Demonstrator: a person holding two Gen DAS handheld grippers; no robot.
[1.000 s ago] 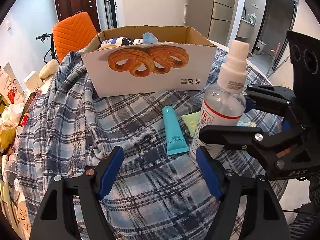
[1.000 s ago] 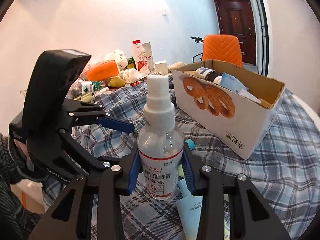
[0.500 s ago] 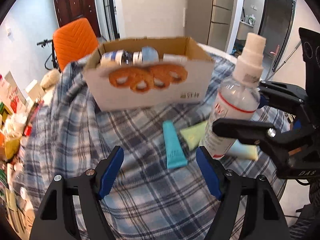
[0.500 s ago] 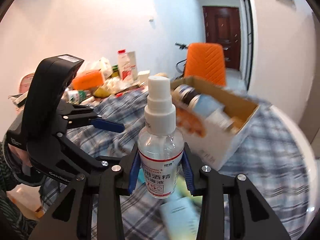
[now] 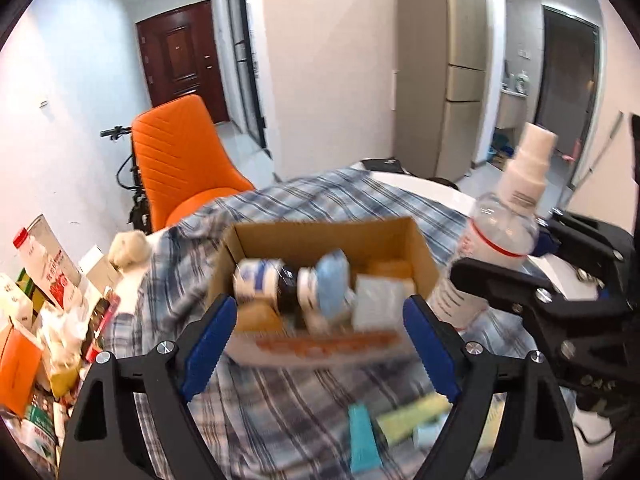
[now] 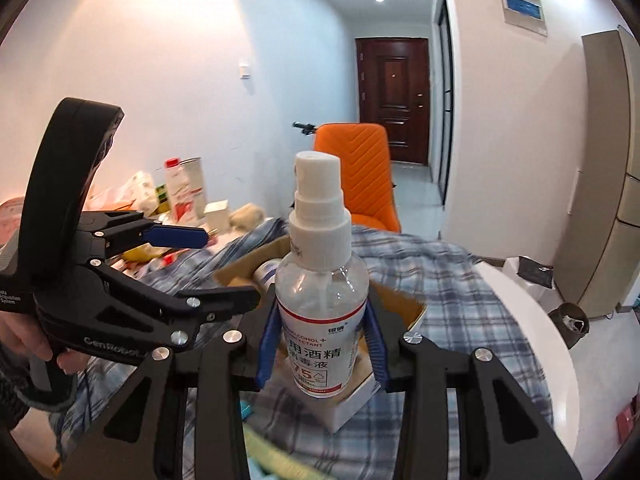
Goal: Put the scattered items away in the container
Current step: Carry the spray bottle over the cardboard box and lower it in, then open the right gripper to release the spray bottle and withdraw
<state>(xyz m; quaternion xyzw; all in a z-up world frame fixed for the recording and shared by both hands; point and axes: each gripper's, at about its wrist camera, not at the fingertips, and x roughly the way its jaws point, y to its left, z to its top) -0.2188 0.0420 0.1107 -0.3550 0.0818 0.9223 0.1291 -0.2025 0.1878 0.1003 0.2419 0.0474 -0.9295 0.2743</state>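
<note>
Item: spray bottle (image 6: pixel 322 300), upright, clamped in my right tongs (image 6: pixel 322 354) for carrying to the cardboard box (image 5: pixel 420 248). Left tongs (image 5: pixel 320 344): apart, empty, in reserve.

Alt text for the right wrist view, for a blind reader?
The right hand-held gripper is shut on an upright spray bottle above a cardboard box on a plaid cloth. The left hand-held gripper, open, is at left.
</note>
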